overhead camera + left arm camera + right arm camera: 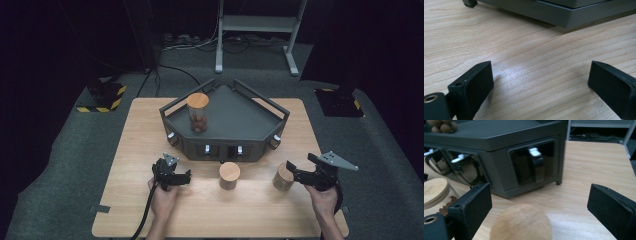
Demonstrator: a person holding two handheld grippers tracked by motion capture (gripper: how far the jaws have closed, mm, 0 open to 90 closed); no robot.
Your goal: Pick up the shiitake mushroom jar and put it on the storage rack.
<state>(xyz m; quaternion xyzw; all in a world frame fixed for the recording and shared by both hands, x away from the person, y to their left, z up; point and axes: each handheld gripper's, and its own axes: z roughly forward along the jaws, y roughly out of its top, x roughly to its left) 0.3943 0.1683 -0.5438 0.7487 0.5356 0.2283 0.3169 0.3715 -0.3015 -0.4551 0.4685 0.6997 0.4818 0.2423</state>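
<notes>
Right gripper [292,170] (jaws spread) flanks a wood-lidded jar [283,177] — not clamped.

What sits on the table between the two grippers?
Two wood-lidded jars, high view: one midway, another just ahead of the right gripper. Bare tabletop lies beside the left gripper.

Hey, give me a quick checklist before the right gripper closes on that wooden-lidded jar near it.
1. Right gripper open: ok, jaws wide apart.
2. Right jar between the jaws: ok in the right gripper view, its lid sits low between them.
3. Jar upright on the table: ok.
4. Middle jar apart from it: ok.
5. Left gripper out of the way: ok, open over bare wood.
6. Jaw height on the jar body: cannot tell.
</notes>
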